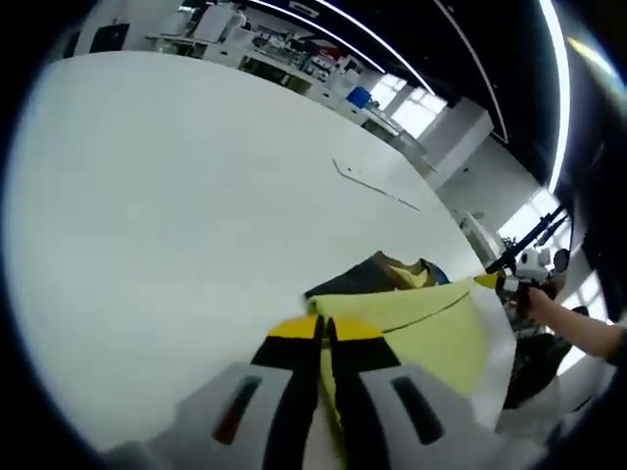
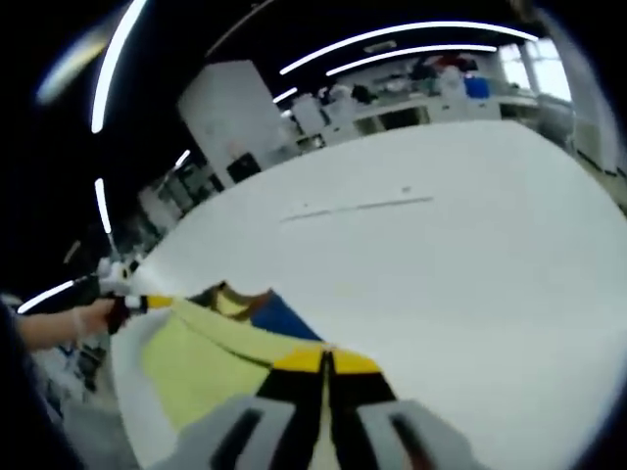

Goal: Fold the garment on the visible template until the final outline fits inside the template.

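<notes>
White worktop runs wide under strip lights, with benches and equipment along the far wall. A thin line marked on it, perhaps the template edge, lies well beyond the garment, a yellow piece with a darker part bunched behind, sitting near the close edge of the worktop.

Left hand-held gripper has its jaws closed together on the yellow cloth at one end. Right hand-held gripper is likewise pinched shut on the cloth at the other end; a person's hand holds it in the left gripper view. The fabric stretches between them in a fairly straight fold line.

To do this fold well, I judge both ends should travel together at equal height, keeping the edge taut without pulling a corner free, then lay down toward the marked line so the doubled cloth lands square and flat.
</notes>
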{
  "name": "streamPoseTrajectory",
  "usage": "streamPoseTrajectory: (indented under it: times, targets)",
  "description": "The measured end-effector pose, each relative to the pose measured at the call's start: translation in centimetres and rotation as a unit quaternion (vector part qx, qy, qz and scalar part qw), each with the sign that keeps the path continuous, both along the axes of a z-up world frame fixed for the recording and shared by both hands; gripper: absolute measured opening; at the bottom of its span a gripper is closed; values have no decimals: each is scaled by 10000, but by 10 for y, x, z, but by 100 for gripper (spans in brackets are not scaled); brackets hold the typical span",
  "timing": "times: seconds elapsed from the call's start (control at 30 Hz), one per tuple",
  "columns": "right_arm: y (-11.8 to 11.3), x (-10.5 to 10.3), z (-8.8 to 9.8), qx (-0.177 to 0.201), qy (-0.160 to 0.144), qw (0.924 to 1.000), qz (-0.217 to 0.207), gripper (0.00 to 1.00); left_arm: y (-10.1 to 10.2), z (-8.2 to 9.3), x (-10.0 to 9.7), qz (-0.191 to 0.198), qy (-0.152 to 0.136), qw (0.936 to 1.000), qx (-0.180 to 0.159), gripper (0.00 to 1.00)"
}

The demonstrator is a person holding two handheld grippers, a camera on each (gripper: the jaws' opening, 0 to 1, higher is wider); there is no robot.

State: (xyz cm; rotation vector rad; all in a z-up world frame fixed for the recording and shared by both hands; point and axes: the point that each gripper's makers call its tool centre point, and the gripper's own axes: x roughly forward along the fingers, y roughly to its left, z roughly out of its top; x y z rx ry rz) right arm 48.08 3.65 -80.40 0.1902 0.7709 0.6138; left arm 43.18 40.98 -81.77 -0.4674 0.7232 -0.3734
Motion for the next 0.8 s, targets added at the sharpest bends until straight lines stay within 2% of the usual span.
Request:
streamPoseTrajectory:
  times: [0.1, 0.13, 0.2, 0.27, 0.33, 0.43, 0.5, 0.6, 0.67, 0.8]
  targets:
    - [1, -2, 0, -212, -247, 9991, 276, 3, -6, 1, -5, -424, -221, 9985, 263, 7]
    - [2, -3, 0, -198, -277, 9989, 320, 9, -6, 0, -4, -463, -207, 9984, 256, 11]
    - [4, -8, 0, -181, -225, 9989, 367, 16, -9, 2, -6, -589, -292, 9974, 311, 20]
    - [4, -10, 1, -213, -312, 9982, 456, 22, -12, 4, -9, -706, -403, 9957, 446, 28]
    - [5, -15, 2, -224, -343, 9978, 526, 30, -11, 4, -7, -758, -412, 9953, 444, 30]
    - [7, -19, 3, -260, -392, 9967, 666, 44, -10, 8, -8, -891, -535, 9936, 447, 38]
    - [9, -28, 3, -295, -444, 9939, 965, 57, -11, 11, -11, -1125, -688, 9900, 500, 48]
    - [16, -43, 3, -294, -454, 9914, 1191, 75, -14, 17, -15, -1309, -834, 9865, 525, 57]
    - [17, -47, 3, -258, -436, 9910, 1236, 80, -19, 21, -23, -1490, -918, 9832, 520, 64]
    - [18, -48, 3, -249, -470, 9900, 1310, 88, -25, 18, -32, -1807, -897, 9779, 540, 77]
